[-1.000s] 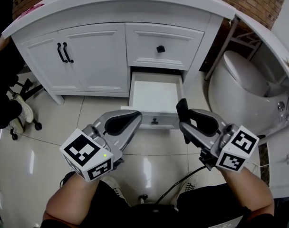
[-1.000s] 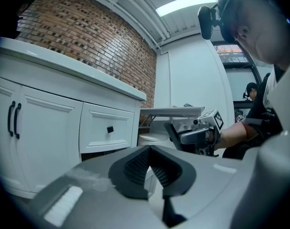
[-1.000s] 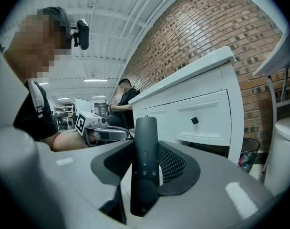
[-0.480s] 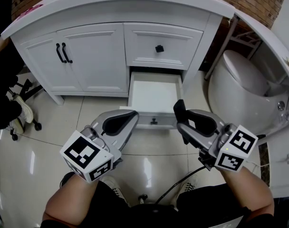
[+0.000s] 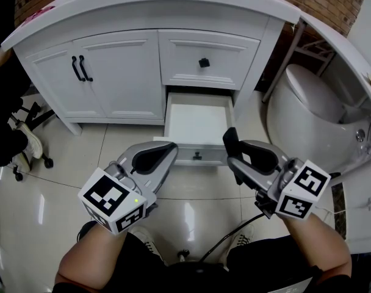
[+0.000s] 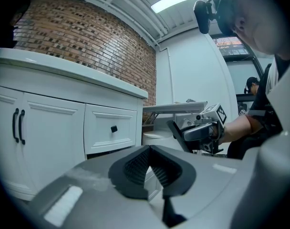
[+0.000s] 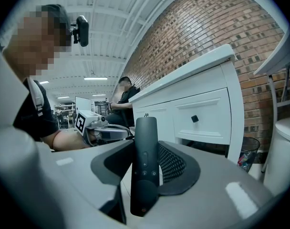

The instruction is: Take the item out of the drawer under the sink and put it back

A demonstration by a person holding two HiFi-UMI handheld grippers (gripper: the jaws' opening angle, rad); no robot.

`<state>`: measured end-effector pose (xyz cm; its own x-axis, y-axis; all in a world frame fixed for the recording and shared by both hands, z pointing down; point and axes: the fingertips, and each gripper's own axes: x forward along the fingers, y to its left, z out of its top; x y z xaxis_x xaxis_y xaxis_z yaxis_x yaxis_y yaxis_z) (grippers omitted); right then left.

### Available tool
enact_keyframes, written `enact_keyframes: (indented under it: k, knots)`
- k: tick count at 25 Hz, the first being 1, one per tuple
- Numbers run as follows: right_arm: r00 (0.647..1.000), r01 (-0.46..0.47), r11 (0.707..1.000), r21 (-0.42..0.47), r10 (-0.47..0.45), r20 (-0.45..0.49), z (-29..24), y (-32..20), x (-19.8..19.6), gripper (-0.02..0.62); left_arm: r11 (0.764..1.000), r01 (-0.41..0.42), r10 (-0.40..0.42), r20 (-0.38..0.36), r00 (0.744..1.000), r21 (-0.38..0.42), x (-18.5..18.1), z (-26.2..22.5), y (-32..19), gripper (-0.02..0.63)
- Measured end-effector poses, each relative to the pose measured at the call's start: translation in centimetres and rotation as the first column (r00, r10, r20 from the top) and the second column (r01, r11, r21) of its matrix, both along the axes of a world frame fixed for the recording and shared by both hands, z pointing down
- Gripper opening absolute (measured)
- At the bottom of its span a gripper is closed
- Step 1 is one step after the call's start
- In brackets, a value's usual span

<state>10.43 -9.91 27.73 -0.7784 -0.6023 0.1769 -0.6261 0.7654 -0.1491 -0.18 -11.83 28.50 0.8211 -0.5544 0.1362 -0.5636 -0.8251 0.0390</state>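
The lower drawer [image 5: 198, 156] under the sink stands pulled out, and its white inside looks empty. My right gripper [image 5: 235, 155] hovers just in front of the drawer's right corner, shut on a black remote control [image 5: 231, 140]. In the right gripper view the remote [image 7: 146, 149] stands upright between the jaws of this gripper [image 7: 148, 162], buttons facing the camera. My left gripper [image 5: 166, 148] hangs in front of the drawer's left corner. In its own view the left gripper [image 6: 150, 157] has its pads together with nothing between them.
The upper drawer [image 5: 205, 60] with a black knob is closed, and so are the two cabinet doors [image 5: 94, 72] to its left. A white toilet [image 5: 313, 112] stands at the right. A rolling chair base [image 5: 33, 140] sits at the left on the glossy tile floor.
Both grippers have shifted slightly toward the drawer since the oldest frame. The remote stays in the right gripper, and the drawer has not moved.
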Motion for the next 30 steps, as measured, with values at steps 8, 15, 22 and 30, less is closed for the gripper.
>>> enact_keyframes:
  k: [8, 15, 22, 30]
  knots:
    - [1.000, -0.015, 1.000, 0.000, 0.015, -0.007, 0.0, -0.2, 0.0, 0.163, 1.000, 0.006, -0.006, -0.009, 1.000, -0.004, -0.2, -0.1, 0.1, 0.006]
    - [0.995, -0.030, 0.997, 0.071, 0.036, -0.094, -0.8, -0.8, -0.8, 0.163, 1.000, 0.004, -0.004, -0.019, 1.000, -0.010, -0.2, -0.2, 0.1, 0.006]
    - [0.968, -0.005, 0.987, 0.161, 0.046, -0.248, -1.4, -1.7, -1.7, 0.163, 1.000, -0.007, 0.006, -0.037, 0.999, -0.017, -0.4, -0.2, -0.1, 0.006]
    - [0.961, -0.003, 0.990, 0.140, 0.042, -0.273, -1.5, -4.4, -1.7, 0.163, 1.000, -0.002, 0.000, -0.056, 0.998, -0.029, -0.6, -0.1, -0.7, 0.006]
